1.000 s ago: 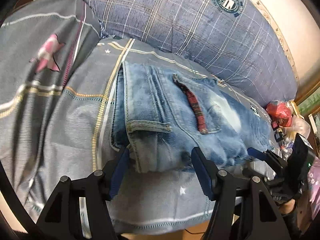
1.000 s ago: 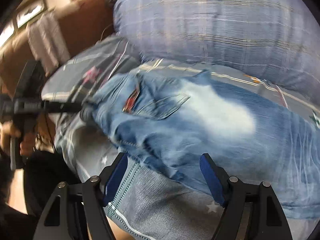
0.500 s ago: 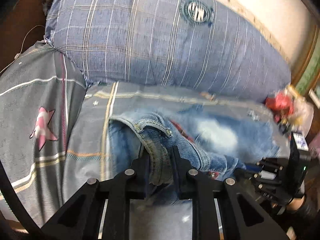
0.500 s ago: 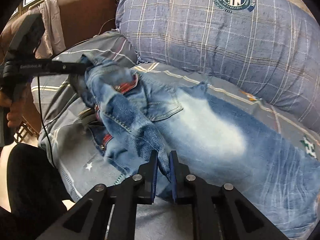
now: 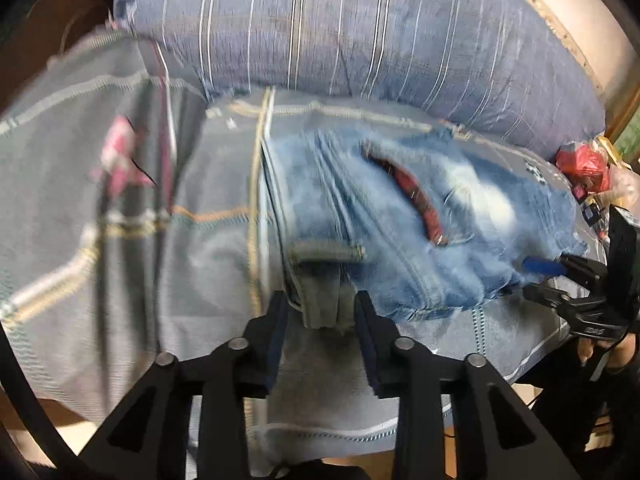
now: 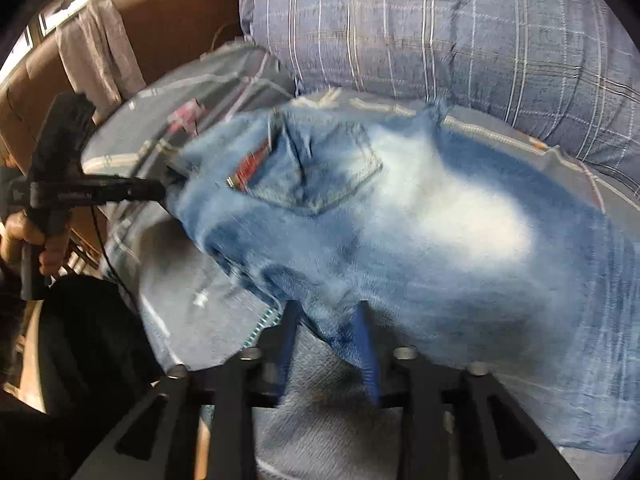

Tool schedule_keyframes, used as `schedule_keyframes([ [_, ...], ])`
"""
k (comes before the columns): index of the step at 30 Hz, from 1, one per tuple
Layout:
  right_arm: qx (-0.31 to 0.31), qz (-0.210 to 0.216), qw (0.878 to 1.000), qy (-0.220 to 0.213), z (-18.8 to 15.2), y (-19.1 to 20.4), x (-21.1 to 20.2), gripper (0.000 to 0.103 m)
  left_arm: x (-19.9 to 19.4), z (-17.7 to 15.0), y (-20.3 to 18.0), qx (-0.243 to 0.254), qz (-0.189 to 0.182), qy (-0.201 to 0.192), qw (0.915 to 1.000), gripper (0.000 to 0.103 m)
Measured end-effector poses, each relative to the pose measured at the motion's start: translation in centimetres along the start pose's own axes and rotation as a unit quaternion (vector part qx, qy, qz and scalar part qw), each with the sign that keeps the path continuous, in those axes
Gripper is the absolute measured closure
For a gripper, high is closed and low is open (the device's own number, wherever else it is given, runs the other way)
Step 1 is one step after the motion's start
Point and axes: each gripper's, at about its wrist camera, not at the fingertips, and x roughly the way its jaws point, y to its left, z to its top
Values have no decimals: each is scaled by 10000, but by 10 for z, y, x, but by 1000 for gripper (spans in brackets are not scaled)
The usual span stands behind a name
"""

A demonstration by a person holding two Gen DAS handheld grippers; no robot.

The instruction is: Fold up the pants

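Note:
Faded blue jeans lie folded on a grey striped bedsheet, a red-lined pocket slit facing up. My left gripper stands part open at the near edge, with the waistband corner between its fingers. My right gripper is also part open, with a near fold of the jeans between its blue pads. Each gripper also shows in the other view: the right one and the left one. Both views are motion-blurred.
A large blue plaid pillow lies behind the jeans. A red bag and clutter sit at the right. A brown headboard with a hanging cloth stands at the left. The person's hand holds the left tool.
Half a second ago both grippers were shut on lifted denim. Now the jeans lie flat again and both jaws have spread apart.

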Motion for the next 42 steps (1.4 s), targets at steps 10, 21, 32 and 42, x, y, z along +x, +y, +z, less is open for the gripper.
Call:
schedule_keyframes([
  [10, 574, 38, 9976, -377, 30, 5, 16, 38, 30, 24, -49, -71, -512, -116, 9986, 62],
  [21, 846, 357, 9950, -382, 6, -10, 12, 37, 36, 10, -58, -106, -162, -81, 9998, 63],
  [32, 2487, -1328, 9517, -1216, -86, -132, -143, 37, 49, 41, -172, 762, -537, -317, 9951, 63],
  [42, 4271, -1705, 8778, -1342, -151, -232, -173, 57, 125, 32, -275, 1524, -717, 443, 9847, 63],
])
